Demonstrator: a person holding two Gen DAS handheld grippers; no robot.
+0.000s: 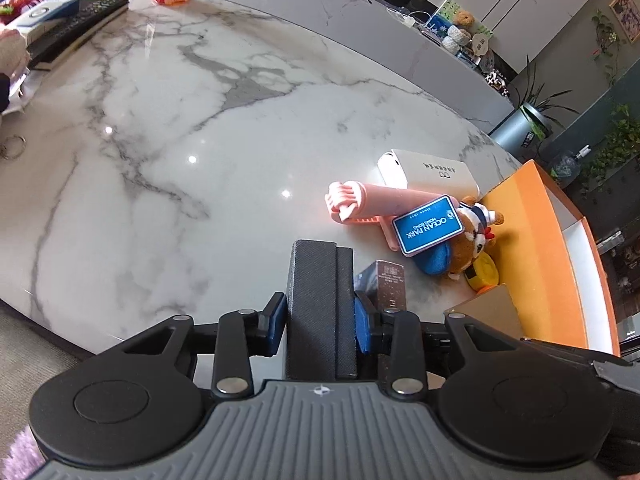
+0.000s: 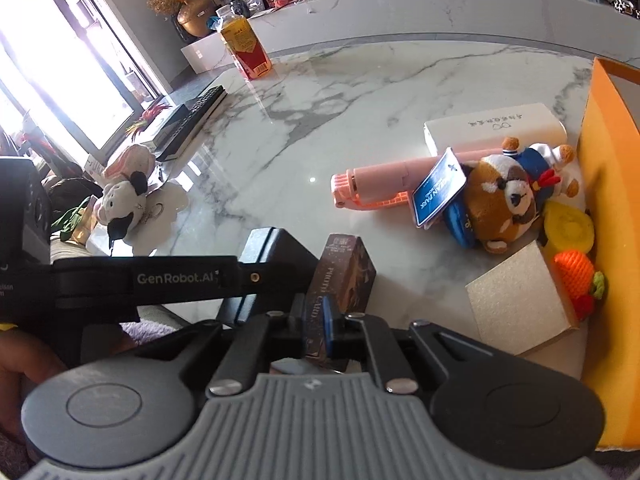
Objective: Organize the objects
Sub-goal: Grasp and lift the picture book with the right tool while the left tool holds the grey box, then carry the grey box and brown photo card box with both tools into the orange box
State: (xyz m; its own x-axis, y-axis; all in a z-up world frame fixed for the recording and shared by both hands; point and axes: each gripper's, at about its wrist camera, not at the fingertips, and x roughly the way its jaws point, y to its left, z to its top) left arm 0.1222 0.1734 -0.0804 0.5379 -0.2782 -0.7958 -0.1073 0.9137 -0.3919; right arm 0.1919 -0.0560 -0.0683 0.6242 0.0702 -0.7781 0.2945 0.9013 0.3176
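My left gripper (image 1: 320, 314) is shut on a dark grey textured case (image 1: 318, 296), held upright at the near edge of the marble table (image 1: 168, 128). My right gripper (image 2: 318, 320) is shut on a small brown card box (image 2: 344, 276), right beside the grey case (image 2: 276, 258). The brown box also shows in the left wrist view (image 1: 386, 284). Ahead to the right lie a pink folding tool (image 2: 380, 188), a white box (image 2: 496, 128), a plush dog with a blue Ocean Park tag (image 2: 504, 200), a yellow toy (image 2: 568, 226), an orange knitted carrot (image 2: 576, 274) and a beige box (image 2: 516, 304).
An orange open box (image 2: 612, 216) stands at the right table edge. A red and yellow carton (image 2: 246, 48), a black remote (image 2: 196, 116) and a cow plush (image 2: 124, 200) lie at the far left. The left gripper's black arm (image 2: 160, 278) crosses the right wrist view.
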